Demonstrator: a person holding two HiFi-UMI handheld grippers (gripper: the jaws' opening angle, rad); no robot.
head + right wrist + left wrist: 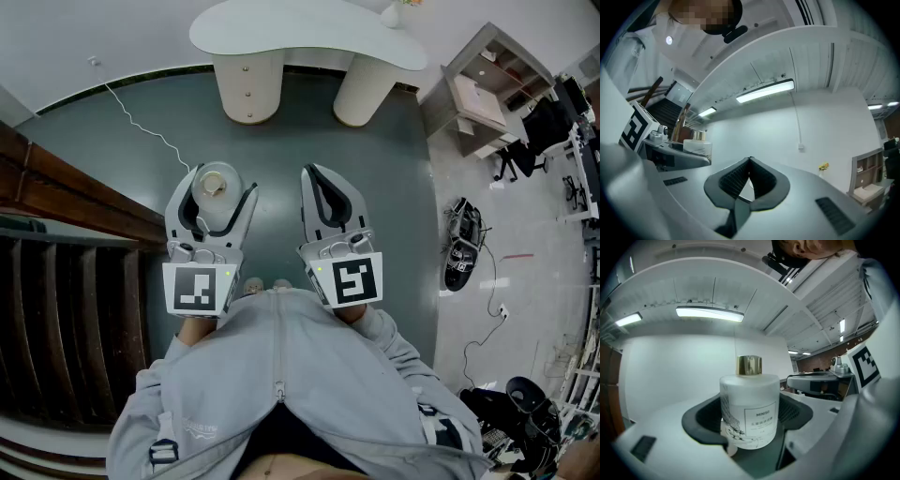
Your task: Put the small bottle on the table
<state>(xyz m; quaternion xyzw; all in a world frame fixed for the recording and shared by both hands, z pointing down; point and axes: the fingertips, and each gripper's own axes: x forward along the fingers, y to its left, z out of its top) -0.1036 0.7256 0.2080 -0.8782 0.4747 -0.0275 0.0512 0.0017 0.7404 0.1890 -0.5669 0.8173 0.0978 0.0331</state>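
Observation:
In the left gripper view a small frosted white bottle (750,411) with a gold cap stands upright between the dark pads of my left gripper (748,420), which is shut on it. From the head view the bottle (215,186) appears as a round top inside the left gripper (218,197), held above the dark floor in front of the person's chest. My right gripper (316,175) is level beside it, its jaws shut with the tips touching and nothing between them (750,162). The white table (309,36) lies farther ahead.
The table rests on two round pedestal legs (249,86) and carries a small vase (392,13) at its far right. Dark wooden stairs (66,281) run along the left. A shelf unit (487,89), an office chair (518,157) and a bag (463,246) are at the right.

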